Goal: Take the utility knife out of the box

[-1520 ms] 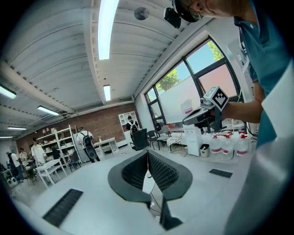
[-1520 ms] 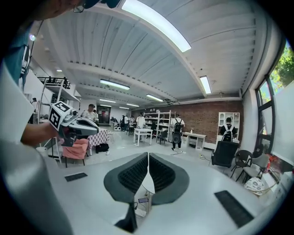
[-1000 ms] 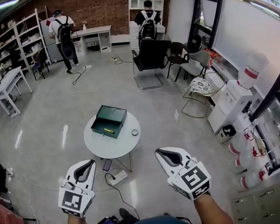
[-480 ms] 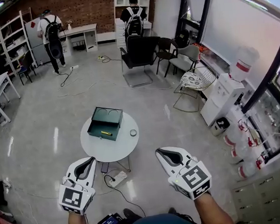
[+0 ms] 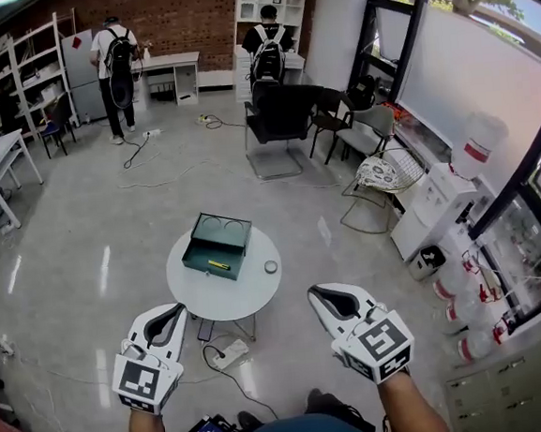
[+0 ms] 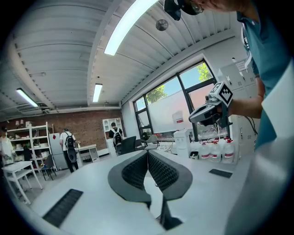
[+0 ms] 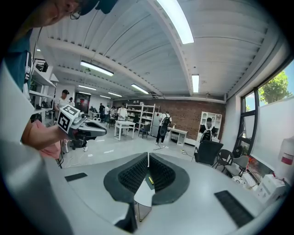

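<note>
Jaws meeting tip to tip, gripping nothing, on left gripper (image 5: 169, 312) and right gripper (image 5: 319, 294). Judging approach in hand: yellow utility knife (image 5: 219, 264) lying in open green box (image 5: 218, 235) on round bench (image 5: 223, 295), well apart. Next, probably needing nearing and parting jaws.

I'm standing in a big open lab or workshop office, with a brick wall (image 5: 196, 15) at the back, white shelving (image 5: 36, 61) along the side, white desks (image 5: 2, 163) and a polished grey floor (image 5: 93, 226) trailing cables (image 5: 154, 178). Office chairs (image 5: 279, 116) and water jugs (image 5: 460, 283) line the tall windows (image 5: 484, 69).
</note>
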